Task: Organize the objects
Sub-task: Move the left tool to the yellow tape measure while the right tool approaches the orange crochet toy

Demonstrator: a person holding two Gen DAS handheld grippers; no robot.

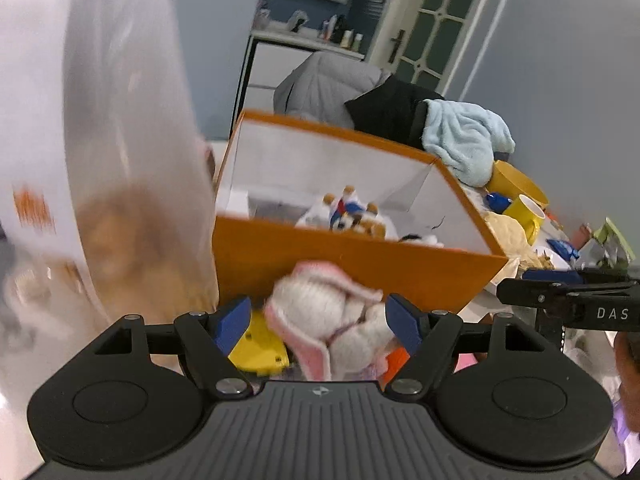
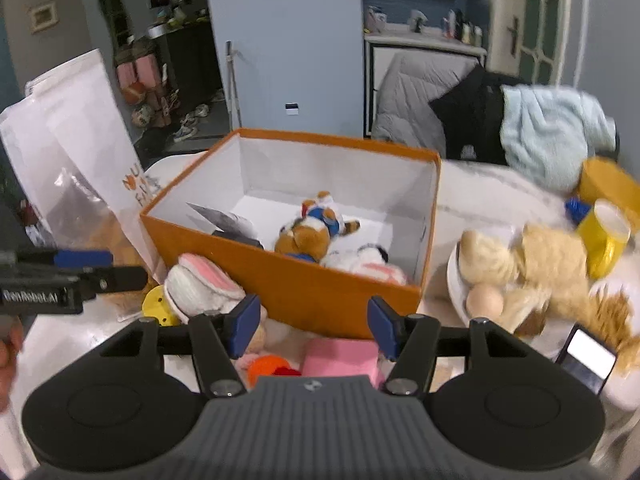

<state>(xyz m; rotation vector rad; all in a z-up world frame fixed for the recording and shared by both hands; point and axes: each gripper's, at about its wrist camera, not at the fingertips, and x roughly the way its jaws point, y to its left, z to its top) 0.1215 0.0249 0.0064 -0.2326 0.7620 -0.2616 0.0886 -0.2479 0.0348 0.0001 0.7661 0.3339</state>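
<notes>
An orange box [image 2: 320,292] with a white inside stands in the middle of the table; it also shows in the left wrist view [image 1: 360,264]. A brown plush [image 2: 308,236] and a white plush lie inside it. My left gripper [image 1: 320,324] is open around a white and pink plush bunny [image 1: 332,320], just in front of the box wall; the blue pads look apart from it. The bunny [image 2: 200,284] shows in the right wrist view too. My right gripper [image 2: 314,326] is open and empty above a pink block [image 2: 340,360] and an orange toy [image 2: 268,364].
A white paper bag [image 2: 80,152] stands left of the box. A cream plush dog [image 2: 540,268], a yellow cup [image 2: 604,236], a phone [image 2: 588,360] and a yellow toy [image 2: 156,308] lie around. Clothes [image 2: 552,136] are piled at the back right.
</notes>
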